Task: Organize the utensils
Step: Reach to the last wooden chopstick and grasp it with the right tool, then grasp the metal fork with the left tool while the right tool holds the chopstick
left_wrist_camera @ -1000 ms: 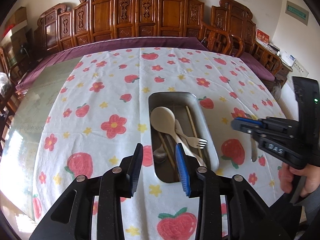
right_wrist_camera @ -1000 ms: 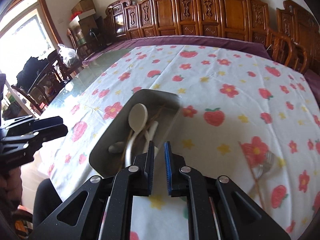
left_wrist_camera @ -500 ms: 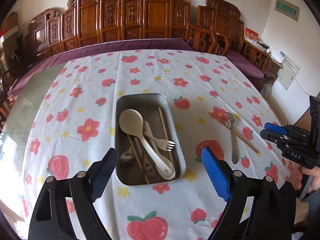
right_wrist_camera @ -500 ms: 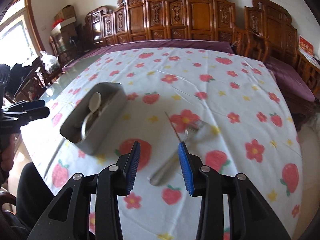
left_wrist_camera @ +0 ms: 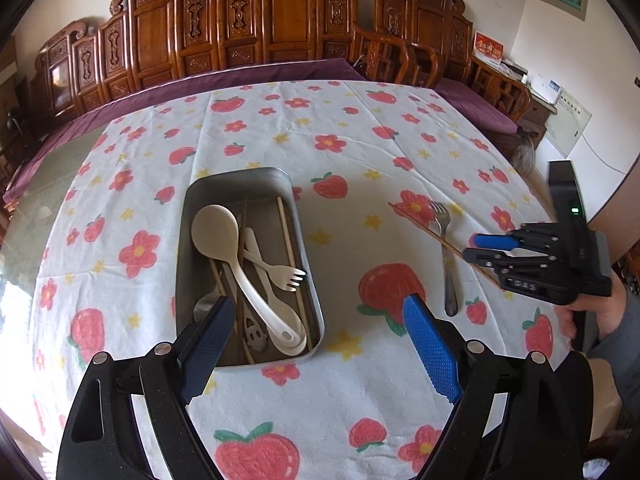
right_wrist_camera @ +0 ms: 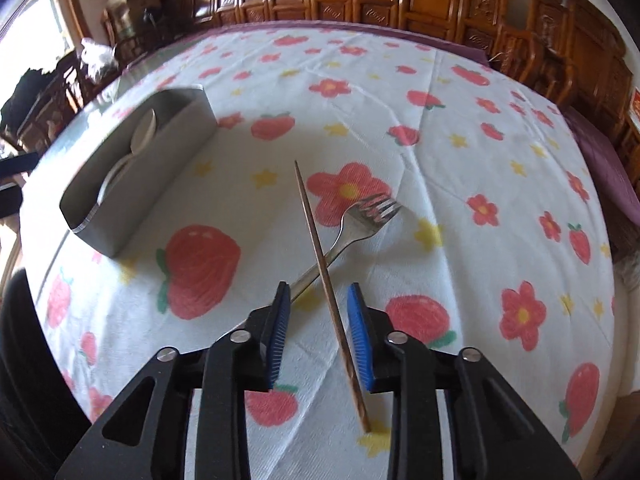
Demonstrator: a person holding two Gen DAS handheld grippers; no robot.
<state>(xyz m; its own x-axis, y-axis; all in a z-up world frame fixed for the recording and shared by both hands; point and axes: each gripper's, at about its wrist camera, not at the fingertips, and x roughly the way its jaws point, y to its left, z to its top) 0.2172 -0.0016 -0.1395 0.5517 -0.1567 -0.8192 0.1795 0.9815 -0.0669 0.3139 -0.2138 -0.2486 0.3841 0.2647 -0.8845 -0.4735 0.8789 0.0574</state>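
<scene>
A steel tray [left_wrist_camera: 240, 173] holds a cream spoon [left_wrist_camera: 216, 228], a white plastic fork [left_wrist_camera: 280, 273], chopsticks [left_wrist_camera: 289, 248] and other metal utensils. My left gripper [left_wrist_camera: 318, 308] hangs open and wide over the tray's near end, with nothing gripped. To the right, a metal fork [right_wrist_camera: 360, 220] lies on the cloth with a brown chopstick [right_wrist_camera: 320, 248] crossing its handle. My right gripper [right_wrist_camera: 319, 294] is low over them, its jaws closing with the chopstick between them. The chopstick lies close to the right pad, with a gap to the left pad. The left wrist view shows the right gripper [left_wrist_camera: 476, 246] over the chopstick's near end.
The table [left_wrist_camera: 360, 380] wears a white cloth with strawberries and flowers, over a purple cover. Carved wooden chairs [left_wrist_camera: 280, 20] line its far side and right. In the right wrist view the tray's side wall [right_wrist_camera: 152, 184] stands to the left of the fork.
My left jaws went from narrow to wide open. My right gripper swung from over the tray to the fork and chopstick, dropped lower, opened, then narrowed around the chopstick.
</scene>
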